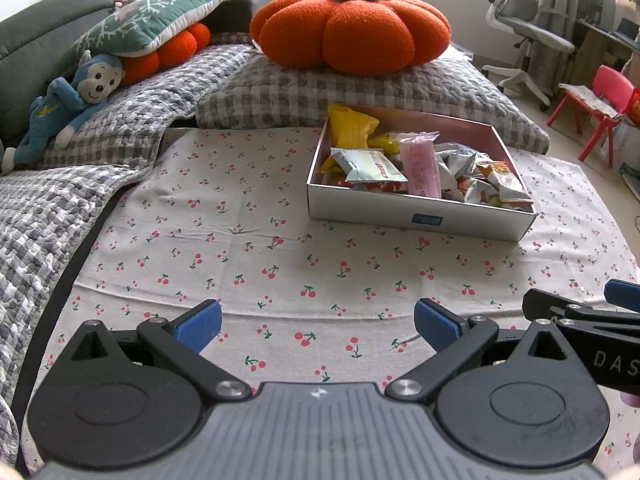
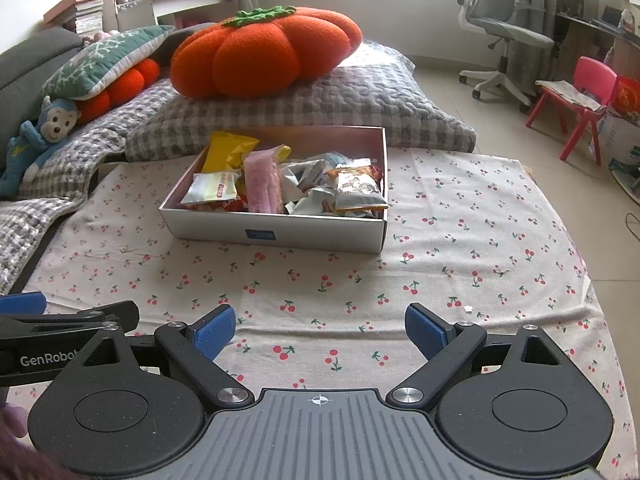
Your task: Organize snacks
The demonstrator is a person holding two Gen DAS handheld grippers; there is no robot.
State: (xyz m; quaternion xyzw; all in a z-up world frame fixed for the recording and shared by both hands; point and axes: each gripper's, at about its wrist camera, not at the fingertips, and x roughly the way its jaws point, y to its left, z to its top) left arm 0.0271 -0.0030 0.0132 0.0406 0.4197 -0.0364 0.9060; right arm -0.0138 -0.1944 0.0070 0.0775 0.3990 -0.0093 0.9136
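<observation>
Both the left gripper (image 1: 318, 326) and right gripper (image 2: 320, 330) hung spread and empty above the cherry-print cloth (image 1: 240, 240). The snack packets (image 2: 356, 190) heaped in the white box (image 2: 280, 232) looked light, crinkly and slippery, best pinched at a sealed edge.

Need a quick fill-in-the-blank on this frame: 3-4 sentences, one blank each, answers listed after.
1. The snack packets lie inside a shallow white ____ on the cherry-print cloth.
2. The left gripper and the right gripper both have their jaws ____, holding nothing.
3. The orange pumpkin cushion rests on a ____-patterned grey pad behind the snacks.
4. The tall pink packet stands to the ____ of the yellow packet in the right wrist view.

Answers: box; open; checked; right
</observation>
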